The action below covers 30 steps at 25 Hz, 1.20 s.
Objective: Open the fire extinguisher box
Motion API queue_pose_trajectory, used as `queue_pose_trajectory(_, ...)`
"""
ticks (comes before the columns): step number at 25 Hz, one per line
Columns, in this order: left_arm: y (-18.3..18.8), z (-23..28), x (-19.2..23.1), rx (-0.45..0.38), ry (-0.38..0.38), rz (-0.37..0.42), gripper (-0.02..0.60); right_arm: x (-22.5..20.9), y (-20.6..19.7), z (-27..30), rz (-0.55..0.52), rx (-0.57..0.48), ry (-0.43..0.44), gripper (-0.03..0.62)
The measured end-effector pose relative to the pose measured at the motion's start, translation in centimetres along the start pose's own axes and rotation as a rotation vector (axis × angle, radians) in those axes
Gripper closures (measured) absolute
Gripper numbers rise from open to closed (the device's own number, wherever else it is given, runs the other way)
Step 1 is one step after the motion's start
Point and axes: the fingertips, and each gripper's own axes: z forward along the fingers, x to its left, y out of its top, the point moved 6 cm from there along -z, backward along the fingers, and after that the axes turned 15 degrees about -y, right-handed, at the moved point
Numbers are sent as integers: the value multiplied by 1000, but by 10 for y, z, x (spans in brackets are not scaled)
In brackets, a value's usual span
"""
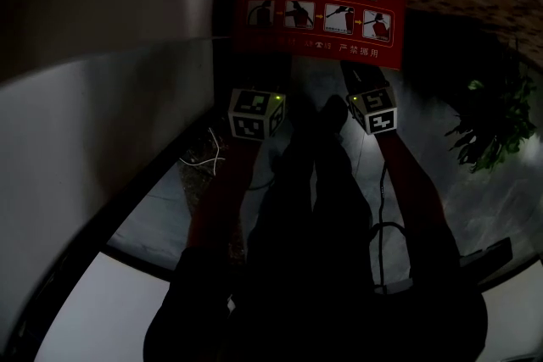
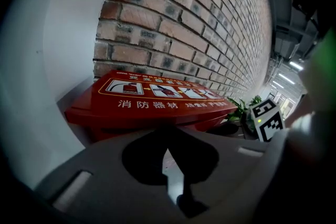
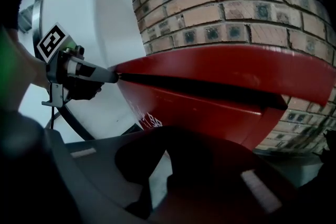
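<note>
A wall of rough brown brick (image 2: pixel 199 29) with pale mortar joints rises behind. A smooth white curved panel (image 2: pixel 68 60) stands at its 9 o'clock, and a glossy grey floor (image 1: pixel 165 203) lies below.

The left tool (image 2: pixel 167 150) has its two dark jaws brought together. Their tips meet, only a thin sliver of light shows behind them, and nothing is held. At its 12 o'clock sits the fire extinguisher box (image 2: pixel 152 107), which is red painted metal with a faint sheen. The box's flat lid (image 2: pixel 157 92) carries white pictograms and print and overhangs the body, with a dark seam running under its front edge. In the right gripper view the left tool's tip reaches the box's left corner, level with that seam; I cannot tell whether it touches.

The right tool (image 3: pixel 165 152) also has its jaws pressed together on nothing. The red front of the box lies just beyond it from 11 to 3 o'clock, and the lid's edge juts out above.

From the head view, the left marker cube (image 1: pixel 255 114) and the right marker cube (image 1: pixel 374 109) sit side by side near the box's front edge. The person's dark legs (image 1: pixel 314 199) are between them. The white panel crowds in at 9 o'clock. At 3 o'clock a leafy plant (image 1: pixel 492 123) stands well apart from the box, with bare floor between. A thin pale cable (image 1: pixel 204 157) curls on the floor near the left cube.
</note>
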Motion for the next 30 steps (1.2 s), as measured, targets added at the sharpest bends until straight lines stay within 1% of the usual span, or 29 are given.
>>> queue_pose_trajectory(3,7,-5,-4,-20,-8,5,578,-5,-18,3,0,61,-20,594)
queue_pose_trajectory(4,9,-8,-5,-27,-9,11,578,-3,-18,4,3,66,-16,594)
queue_pose_trajectory(8,21,-24,-13,-51,-12,37,578,8,-4,-3,18,46,19,594)
queue_pose_trajectory(16,78,-28,-20,-114,-39,119,578,-5,4,-5,9,65,14,594)
queue_pose_trajectory(23,104,-22,-22,-103,-61,164,578,-6,2,-7,28,69,17,594)
queue_pose_trajectory(27,116,-18,-20,-98,-54,179,578,-7,3,-6,35,65,16,594)
queue_pose_trajectory(30,126,-16,-18,-112,-50,193,578,-5,4,-7,32,69,31,594)
